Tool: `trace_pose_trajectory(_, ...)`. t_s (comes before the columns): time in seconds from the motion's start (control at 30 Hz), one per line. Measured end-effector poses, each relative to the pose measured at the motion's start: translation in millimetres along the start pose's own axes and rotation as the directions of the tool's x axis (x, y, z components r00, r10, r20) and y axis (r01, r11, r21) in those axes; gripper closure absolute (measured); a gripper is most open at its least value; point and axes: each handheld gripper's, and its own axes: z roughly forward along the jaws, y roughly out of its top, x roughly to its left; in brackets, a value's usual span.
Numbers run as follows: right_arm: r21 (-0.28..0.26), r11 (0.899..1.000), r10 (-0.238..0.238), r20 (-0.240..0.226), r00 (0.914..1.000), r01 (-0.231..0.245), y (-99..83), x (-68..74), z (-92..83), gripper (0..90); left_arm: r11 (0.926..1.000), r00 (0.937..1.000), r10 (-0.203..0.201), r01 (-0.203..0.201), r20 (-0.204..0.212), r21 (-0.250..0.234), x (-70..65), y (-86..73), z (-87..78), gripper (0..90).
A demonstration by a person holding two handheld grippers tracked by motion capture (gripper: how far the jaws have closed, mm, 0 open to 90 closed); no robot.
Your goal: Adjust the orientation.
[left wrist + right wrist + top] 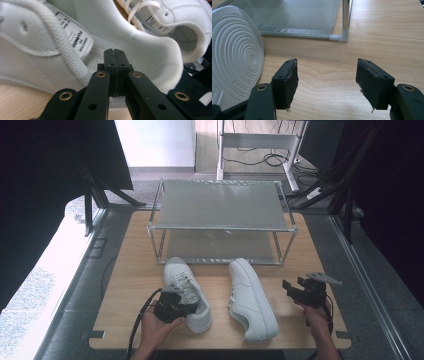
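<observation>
- Left-hand white sneaker (187, 292) is seen upright on the wooden table (125, 285), just in front of the metal shoe rack (220, 207), its heel toward the person.
- Its padded heel collar is pinched between the closed jaws of the left gripper (172, 309), as seen in the left gripper view.
- Beside it, a second white sneaker (251, 299) lies tipped on its side.
- The right gripper (302, 292) is held apart near the table's right edge, jaws spread wide with nothing between them.
</observation>
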Motion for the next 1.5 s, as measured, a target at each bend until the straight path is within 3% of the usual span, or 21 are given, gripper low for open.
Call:
trace_pose_trajectory(0.3,0.004,1.0,0.002,0.003,1.0,-0.002,-0.3,-0.6,0.5,34.3,0.9966,0.9974,-0.07,0.069,-0.014,-0.044,23.8,-22.4,-29.2,90.0)
trace_pose_trajectory(0.57,0.009,1.0,-0.006,0.002,1.0,0.006,-0.6,2.6,2.8,34.2,0.9907,0.9922,-0.116,0.113,-0.044,-0.076,41.3,-30.4,-45.9,90.0)
trace_pose_trajectory(0.67,0.013,1.0,-0.008,0.001,1.0,0.008,-0.6,2.4,3.3,34.2,0.993,0.9939,-0.1,0.097,-0.047,-0.068,39.9,-29.9,-46.0,89.3)
trace_pose_trajectory(0.7,0.012,1.0,-0.007,0.0,1.0,0.007,-0.5,2.1,2.9,34.2,0.9942,0.9959,-0.078,0.074,-0.046,-0.078,35.7,-28.9,-48.0,86.8)
trace_pose_trajectory(0.8,0.003,1.0,-0.002,0.0,1.0,0.002,-0.1,1.5,1.9,34.3,0.9902,0.9982,-0.051,0.046,-0.032,-0.132,27.0,-25.4,-55.8,77.7)
trace_pose_trajectory(0.87,0.002,1.0,-0.001,0.0,1.0,0.001,0.0,1.3,1.6,34.3,0.9895,0.9991,-0.039,0.036,-0.017,-0.14,23.9,-22.5,-58.5,74.3)
trace_pose_trajectory(0.97,0.006,1.0,-0.003,0.0,1.0,0.003,-0.5,2.6,1.6,34.3,0.9826,0.9999,0.011,-0.008,0.012,-0.186,13.9,-5.1,-68.7,74.3)
trace_pose_trajectory(1.03,0.004,1.0,-0.002,-0.002,1.0,0.002,-0.6,4.2,1.5,34.3,0.9749,0.9999,0.013,-0.01,0.011,-0.222,12.6,5.7,-71.8,74.5)
trace_pose_trajectory(1.07,0.006,1.0,-0.005,-0.003,1.0,0.005,-0.5,4.8,1.1,34.3,0.9749,0.9999,0.013,-0.01,0.011,-0.222,12.6,5.7,-71.8,74.1)
trace_pose_trajectory(1.1,0.002,1.0,-0.003,-0.004,1.0,0.003,-0.6,5.8,0.9,34.3,0.967,0.9999,0.004,-0.001,0.012,-0.255,14.0,16.2,-72.9,73.4)
trace_pose_trajectory(1.13,0.002,1.0,-0.003,-0.004,1.0,0.003,-0.6,5.8,0.9,34.3,0.967,0.9999,0.004,-0.001,0.012,-0.255,14.0,16.2,-72.9,72.4)
trace_pose_trajectory(1.17,0.001,1.0,-0.011,-0.006,0.9999,0.011,-0.7,6.8,-0.2,34.3,0.961,1.0,-0.002,0.005,0.009,-0.277,16.8,24.2,-73.5,71.0)
trace_pose_trajectory(1.23,-0.001,1.0,-0.014,-0.006,0.9999,0.014,-0.9,7.8,-2.0,34.3,0.9593,1.0,-0.003,0.004,0.001,-0.282,18.1,26.3,-73.9,68.8)
trace_pose_trajectory(1.3,-0.008,1.0,-0.019,-0.003,0.9998,0.019,-1.1,8.6,-4.8,34.4,0.9518,0.9998,-0.011,0.006,-0.016,-0.307,24.0,25.2,-75.9,66.7)
trace_pose_trajectory(1.4,-0.027,0.999,-0.021,-0.023,0.9995,0.02,0.0,13.1,-10.6,34.8,0.9473,0.998,-0.032,0.013,-0.055,-0.32,31.3,23.0,-73.9,64.6)
trace_pose_trajectory(1.5,-0.051,0.998,-0.035,-0.054,0.998,0.032,5.1,22.9,-19.2,35.5,0.9533,0.9968,-0.019,-0.005,-0.077,-0.302,36.7,24.5,-70.2,59.8)
